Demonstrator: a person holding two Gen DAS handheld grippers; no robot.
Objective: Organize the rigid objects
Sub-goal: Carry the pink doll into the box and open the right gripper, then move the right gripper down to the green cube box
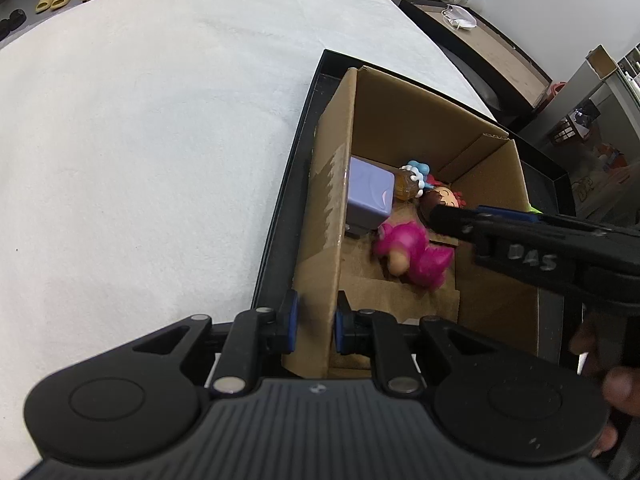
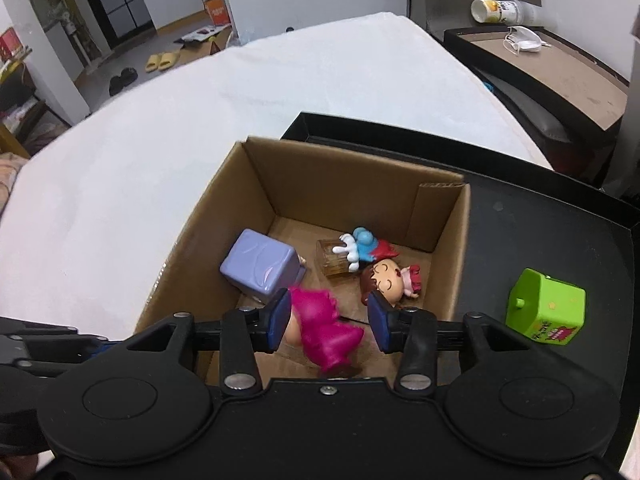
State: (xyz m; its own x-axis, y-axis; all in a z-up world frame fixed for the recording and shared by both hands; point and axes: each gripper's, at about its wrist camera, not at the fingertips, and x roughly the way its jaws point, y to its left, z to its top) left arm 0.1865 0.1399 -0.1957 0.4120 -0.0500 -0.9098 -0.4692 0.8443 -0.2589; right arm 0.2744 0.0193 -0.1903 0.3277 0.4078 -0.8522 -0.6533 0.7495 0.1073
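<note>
An open cardboard box [image 1: 400, 120] [image 2: 340, 188] stands in a black tray [image 1: 280, 216]. My left gripper [image 1: 316, 322] is shut on the box's near left wall. Inside lie a purple cube [image 2: 260, 264], a blue-and-white figure on an amber block [image 2: 356, 246], a brown-haired doll [image 2: 386, 280] and a blurred pink toy [image 1: 412, 256] [image 2: 324, 328]. My right gripper [image 2: 330, 316] [image 1: 440, 216] reaches into the box above the pink toy. Its right pad stands clear of the toy, so it is open. A green cube [image 2: 546, 306] sits in the tray outside the box, to the right.
The tray rests on a table under a white cloth [image 1: 140, 140]. A dark side table [image 2: 560, 76] at the far right holds a tipped cup [image 2: 492, 10] and a face mask [image 2: 524, 44]. A person's hand [image 1: 616, 392] shows at the right edge.
</note>
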